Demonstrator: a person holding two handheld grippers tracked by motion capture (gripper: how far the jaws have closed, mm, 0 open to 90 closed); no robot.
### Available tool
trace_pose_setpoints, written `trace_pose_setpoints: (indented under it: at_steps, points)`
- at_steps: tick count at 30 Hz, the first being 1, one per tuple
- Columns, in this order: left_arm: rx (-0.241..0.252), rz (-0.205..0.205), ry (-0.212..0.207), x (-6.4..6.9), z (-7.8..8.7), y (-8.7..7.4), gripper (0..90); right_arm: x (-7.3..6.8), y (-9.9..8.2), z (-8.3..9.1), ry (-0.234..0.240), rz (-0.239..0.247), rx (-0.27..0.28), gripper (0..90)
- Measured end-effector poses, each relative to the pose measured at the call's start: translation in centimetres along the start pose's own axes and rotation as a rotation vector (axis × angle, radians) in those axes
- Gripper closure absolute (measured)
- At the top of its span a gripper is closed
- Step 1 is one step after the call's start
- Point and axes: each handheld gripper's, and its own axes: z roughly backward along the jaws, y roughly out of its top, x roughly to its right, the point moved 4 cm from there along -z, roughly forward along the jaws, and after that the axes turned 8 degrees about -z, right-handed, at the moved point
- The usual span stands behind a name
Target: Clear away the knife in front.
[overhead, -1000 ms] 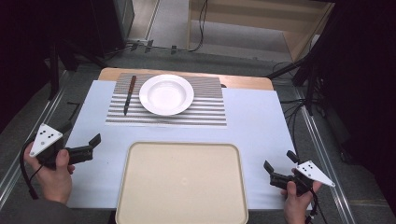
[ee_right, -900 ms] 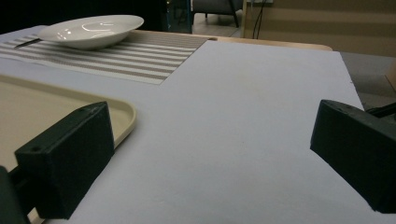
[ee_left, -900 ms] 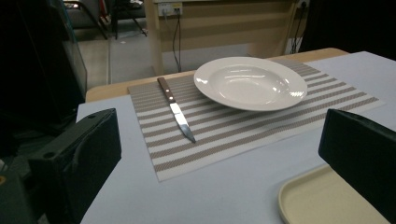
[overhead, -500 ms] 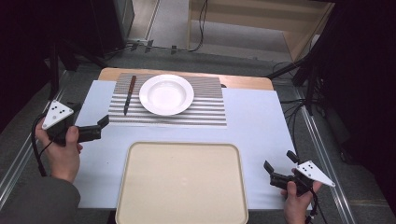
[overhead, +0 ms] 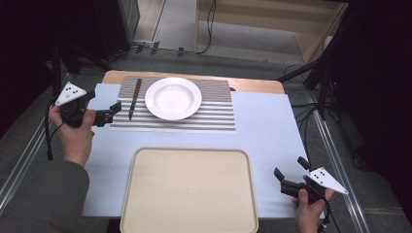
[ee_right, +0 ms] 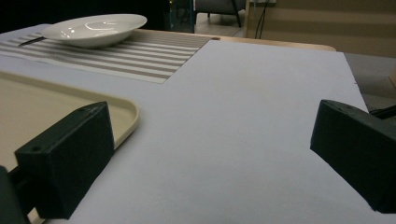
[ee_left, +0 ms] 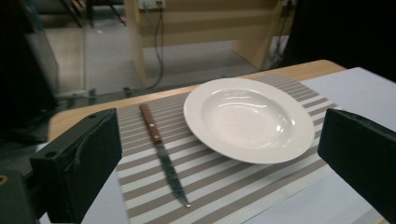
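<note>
At far left we see the left gripper [overhead: 115,108], jaws spread wide and empty, just off the striped placemat [overhead: 214,119]. On that mat lie a wooden-handled knife [overhead: 134,98] and, beside it, a white plate [overhead: 173,98]. The mat sits on a pale blue sheet [overhead: 272,131] over a wooden table [overhead: 252,85]; a bare beige tray [overhead: 189,191] lies nearer us. Grey floor and cables surround everything. At lower right the right gripper [overhead: 286,180] is also spread, holding nothing.

No text, label, brand, number or sign can be read on anything in these views.
</note>
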Motion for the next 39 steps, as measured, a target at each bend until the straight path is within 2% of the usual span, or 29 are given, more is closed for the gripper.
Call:
trace_pose_setpoints:
  at_steps: [2, 5, 8, 10, 13, 16, 17, 18, 19, 20, 21, 23, 24, 25, 26, 27, 33, 34, 35, 37, 39]
  points:
    - [-0.024, 0.002, -0.009, -0.2, -0.8, 0.2, 0.0, 0.0, 0.0, 0.0, 0.002, 0.002, 0.0, 0.0]
    - [-0.052, 0.024, -0.011, -0.8, -2.0, 0.4, 5.1, 0.0, 0.0, 0.0, 0.002, 0.002, 0.0, 0.0]
    - [-0.102, 0.048, 0.007, -1.5, -3.7, 0.4, 11.0, 0.0, 0.0, -0.1, 0.001, 0.005, -0.001, 0.0]
    - [-0.144, 0.057, 0.004, -2.0, -4.7, 0.4, 13.3, -0.1, 0.0, -0.1, 0.001, 0.007, -0.003, 0.0]
    - [-0.213, 0.059, 0.019, -2.5, -6.2, 0.4, 18.6, -0.1, 0.0, -0.1, 0.0, 0.008, -0.005, 0.0]
    - [-0.228, 0.082, 0.015, -2.9, -7.0, 0.4, 22.2, -0.1, 0.0, -0.1, 0.001, 0.008, -0.007, 0.0]
    - [-0.252, 0.101, 0.009, -3.2, -7.9, 0.4, 27.1, -0.1, 0.0, -0.1, 0.003, 0.01, -0.007, 0.0]
    - [-0.252, 0.101, 0.009, -3.2, -7.9, 0.4, 28.7, -0.1, 0.0, -0.1, 0.003, 0.01, -0.007, 0.0]
    - [-0.291, 0.12, 0.006, -3.4, -8.9, 0.2, 30.2, -0.1, 0.0, -0.1, 0.002, 0.012, -0.008, 0.0]
    - [-0.291, 0.12, 0.006, -3.4, -8.9, 0.2, 31.6, -0.1, 0.0, -0.1, 0.002, 0.012, -0.008, 0.0]
    - [-0.316, 0.133, 0.004, -3.5, -9.5, 0.0, 31.6, -0.1, 0.0, -0.1, 0.003, 0.011, -0.008, 0.0]
    - [-0.352, 0.157, 0.003, -3.7, -10.5, -0.3, 38.0, -0.1, 0.0, -0.1, 0.003, 0.01, -0.008, 0.0]
    - [-0.36, 0.164, 0.005, -3.8, -10.8, -0.5, 38.0, -0.1, 0.0, -0.1, 0.003, 0.01, -0.008, 0.0]
    - [-0.393, 0.17, 0.019, -4.2, -11.6, -0.8, 43.5, -0.1, -0.1, -0.1, 0.003, 0.01, -0.008, 0.0]
    - [-0.393, 0.17, 0.019, -4.2, -11.6, -0.8, 44.8, -0.1, -0.1, -0.1, 0.003, 0.01, -0.008, 0.0]
    - [-0.424, 0.165, 0.024, -4.4, -12.5, -1.2, 47.1, -0.2, -0.1, -0.2, 0.005, 0.013, -0.009, 0.0]
    - [-0.485, 0.176, 0.019, -4.8, -14.5, -1.9, 56.9, -0.2, -0.1, -0.3, -0.001, 0.022, -0.015, 0.0]
    - [-0.508, 0.205, 0.025, -5.1, -15.3, -2.4, 57.5, -0.2, -0.1, -0.3, -0.002, 0.021, -0.018, 0.0]
    - [-0.508, 0.205, 0.025, -5.1, -15.3, -2.4, 57.9, -0.2, -0.1, -0.3, -0.002, 0.021, -0.018, 0.0]
    - [-0.522, 0.233, 0.036, -5.5, -16.3, -3.0, 60.4, -0.3, -0.1, -0.4, -0.004, 0.028, -0.02, 0.0]
    - [-0.533, 0.234, 0.041, -5.6, -16.7, -3.3, 61.0, -0.3, -0.1, -0.4, -0.003, 0.028, -0.018, 0.0]
